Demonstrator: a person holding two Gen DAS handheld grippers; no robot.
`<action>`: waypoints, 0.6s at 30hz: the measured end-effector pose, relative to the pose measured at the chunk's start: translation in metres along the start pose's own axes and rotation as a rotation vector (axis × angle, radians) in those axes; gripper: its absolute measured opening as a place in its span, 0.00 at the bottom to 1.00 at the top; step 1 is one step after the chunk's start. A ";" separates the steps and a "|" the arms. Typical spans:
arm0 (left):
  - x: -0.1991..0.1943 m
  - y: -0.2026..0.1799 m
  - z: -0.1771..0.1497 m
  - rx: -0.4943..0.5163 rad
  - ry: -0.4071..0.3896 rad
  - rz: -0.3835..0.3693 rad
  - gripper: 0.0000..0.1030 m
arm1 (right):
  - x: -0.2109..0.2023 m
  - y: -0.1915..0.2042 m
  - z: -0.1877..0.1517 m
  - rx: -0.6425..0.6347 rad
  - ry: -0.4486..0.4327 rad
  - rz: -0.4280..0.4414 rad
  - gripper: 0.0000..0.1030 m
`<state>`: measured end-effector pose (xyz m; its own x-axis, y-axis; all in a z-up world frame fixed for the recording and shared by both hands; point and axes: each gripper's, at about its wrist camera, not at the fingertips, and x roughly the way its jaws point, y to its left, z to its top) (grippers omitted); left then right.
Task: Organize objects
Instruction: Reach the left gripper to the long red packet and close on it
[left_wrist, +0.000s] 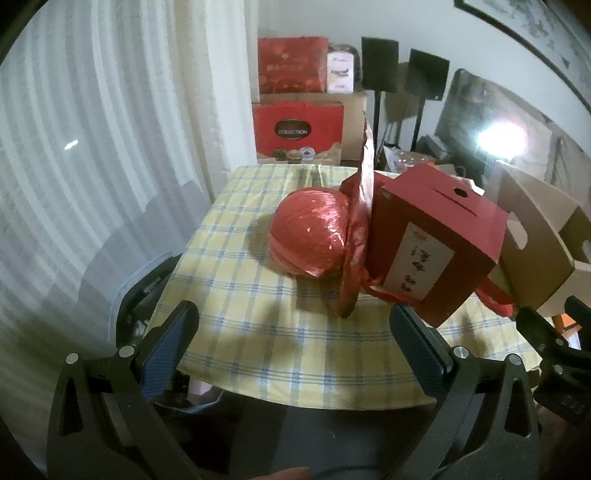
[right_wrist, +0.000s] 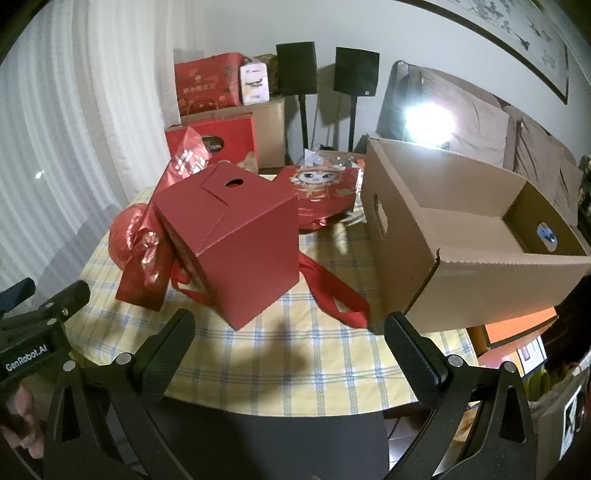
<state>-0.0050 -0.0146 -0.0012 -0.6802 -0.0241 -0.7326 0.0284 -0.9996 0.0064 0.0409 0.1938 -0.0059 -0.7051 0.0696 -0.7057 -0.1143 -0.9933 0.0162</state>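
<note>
Both grippers hang wide apart over the near edge of the desk (right_wrist: 325, 365), holding nothing: our left gripper (left_wrist: 295, 350) faces a foil-wrapped red ball (left_wrist: 310, 232), our right gripper (right_wrist: 291, 350) faces a red gift box (right_wrist: 236, 240).

The gift box stands tilted just ahead of the right gripper, leaning toward the foil ball beyond it to the left; red ribbon handles (right_wrist: 336, 295) trail from under it. To the right sits an open cardboard carton (right_wrist: 461, 240), likely the destination.

We judge the gift box light, thin card that would dent under a hard squeeze; pinching across two opposite walls near the top looks safest. The ribbon is limp and may snag. The crinkly foil ball seems slippery and round.
</note>
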 end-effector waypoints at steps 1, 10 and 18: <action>0.001 0.001 0.000 0.000 0.001 0.002 1.00 | 0.000 0.000 0.000 -0.001 0.000 0.000 1.00; 0.005 0.007 0.002 -0.006 -0.002 -0.031 1.00 | 0.001 0.003 0.002 -0.039 -0.021 0.042 1.00; 0.026 0.032 0.008 -0.053 0.015 -0.041 1.00 | 0.005 0.007 0.006 -0.050 -0.024 0.104 1.00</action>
<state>-0.0270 -0.0475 -0.0145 -0.6707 0.0177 -0.7415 0.0395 -0.9974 -0.0596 0.0322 0.1881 -0.0046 -0.7278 -0.0325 -0.6850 -0.0050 -0.9986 0.0527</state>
